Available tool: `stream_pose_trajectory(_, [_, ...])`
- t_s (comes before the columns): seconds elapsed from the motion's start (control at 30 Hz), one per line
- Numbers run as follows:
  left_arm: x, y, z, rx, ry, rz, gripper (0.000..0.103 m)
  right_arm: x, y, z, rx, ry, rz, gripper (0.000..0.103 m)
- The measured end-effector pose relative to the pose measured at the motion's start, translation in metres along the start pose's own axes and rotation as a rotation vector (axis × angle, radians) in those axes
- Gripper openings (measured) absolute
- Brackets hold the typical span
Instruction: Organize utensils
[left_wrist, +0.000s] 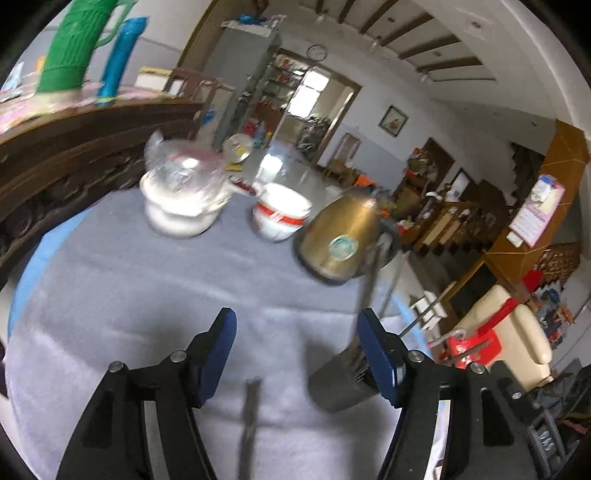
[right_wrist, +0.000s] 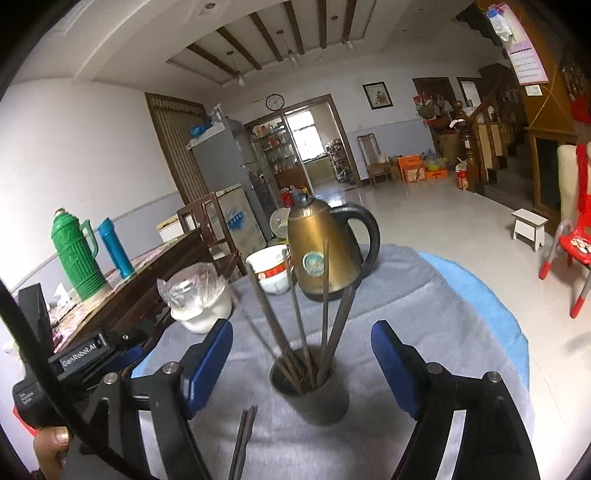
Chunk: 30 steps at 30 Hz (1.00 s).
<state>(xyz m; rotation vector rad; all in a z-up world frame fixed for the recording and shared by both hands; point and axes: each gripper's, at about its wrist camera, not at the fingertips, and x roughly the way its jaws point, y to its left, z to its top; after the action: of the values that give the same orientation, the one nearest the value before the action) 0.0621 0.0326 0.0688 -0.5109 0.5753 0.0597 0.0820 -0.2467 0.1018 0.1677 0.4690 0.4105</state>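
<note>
A dark metal utensil cup (right_wrist: 314, 391) stands on the grey cloth and holds several dark chopsticks (right_wrist: 325, 306) fanned upward. My right gripper (right_wrist: 301, 362) is open, its blue pads either side of the cup, with nothing held. A loose pair of chopsticks (right_wrist: 243, 439) lies on the cloth just in front of the cup. In the left wrist view the same cup (left_wrist: 340, 384) sits by the right pad, and a loose chopstick (left_wrist: 249, 421) lies between the fingers. My left gripper (left_wrist: 297, 354) is open and empty. That view is blurred.
A brass kettle (right_wrist: 325, 251) stands behind the cup. A white bowl with red print (right_wrist: 271, 269) and a white bowl under a plastic bag (right_wrist: 201, 299) stand at the back left. The round table's edge (right_wrist: 491, 310) curves right. A wooden sideboard (right_wrist: 147, 280) with flasks stands at the left.
</note>
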Motion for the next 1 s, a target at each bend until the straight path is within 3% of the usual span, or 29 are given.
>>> stream_pose_trajectory(0.2, [0.010,0.047,-0.041,0.027,0.019,0.196,0.069,0.006,0.007,-0.050,-0.014,0.070,-0.023,0.081])
stream_pose_trajectory(0.47, [0.020,0.098,-0.073,0.079,-0.007,0.421,0.069,0.054,0.009,-0.120,-0.110,0.221,-0.086,0.081])
stream_pose_trajectory(0.63, [0.028,0.117,-0.082,0.039,0.008,0.475,0.072,0.070,0.010,-0.138,-0.136,0.256,-0.088,0.081])
stream_pose_trajectory(0.77, [0.047,0.137,-0.088,-0.034,0.124,0.472,0.073,0.084,0.007,-0.152,-0.124,0.307,-0.085,0.081])
stream_pose_trajectory(0.93, [0.053,0.135,-0.088,-0.012,0.139,0.468,0.091,0.102,-0.002,-0.156,-0.068,0.398,-0.077,0.082])
stream_pose_trajectory(1.0, [0.059,0.132,-0.088,0.016,0.162,0.478,0.097,0.104,0.002,-0.157,-0.077,0.401,-0.071,0.092])
